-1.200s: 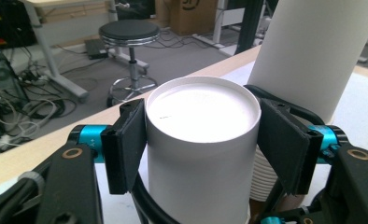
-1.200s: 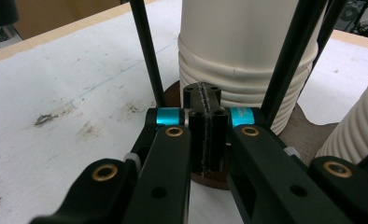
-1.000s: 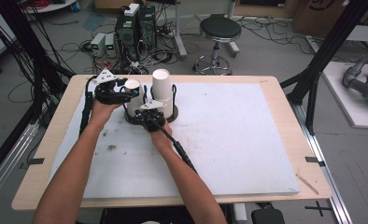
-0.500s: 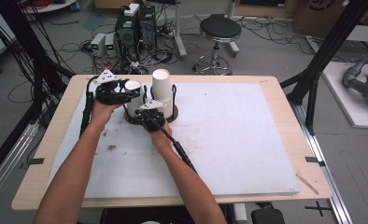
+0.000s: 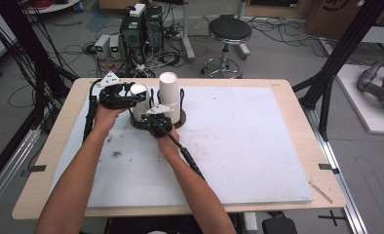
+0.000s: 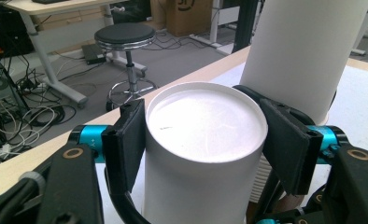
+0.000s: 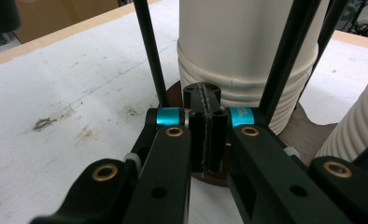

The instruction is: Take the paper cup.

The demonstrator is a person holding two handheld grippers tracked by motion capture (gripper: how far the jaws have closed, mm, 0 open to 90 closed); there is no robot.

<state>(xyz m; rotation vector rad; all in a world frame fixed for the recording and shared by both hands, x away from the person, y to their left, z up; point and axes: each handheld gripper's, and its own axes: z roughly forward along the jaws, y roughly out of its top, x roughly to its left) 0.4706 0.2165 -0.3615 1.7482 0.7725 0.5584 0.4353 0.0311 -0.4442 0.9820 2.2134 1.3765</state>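
Left gripper (image 6: 203, 140) held level, jaws just closed on cup (image 6: 203, 126); right gripper (image 7: 205, 135) clamped empty beside stand (image 5: 178, 122); table (image 5: 258, 146) rightward bare.

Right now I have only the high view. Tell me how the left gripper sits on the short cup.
Observer: The left gripper has just been closing its jaws; both pads press the sides of the short cup, just under its upturned bottom.
Operator: Now report the right gripper.
Observer: The right gripper is shut with nothing between its jaws, and its tips are at the brown base, in front of the tall cup stack.
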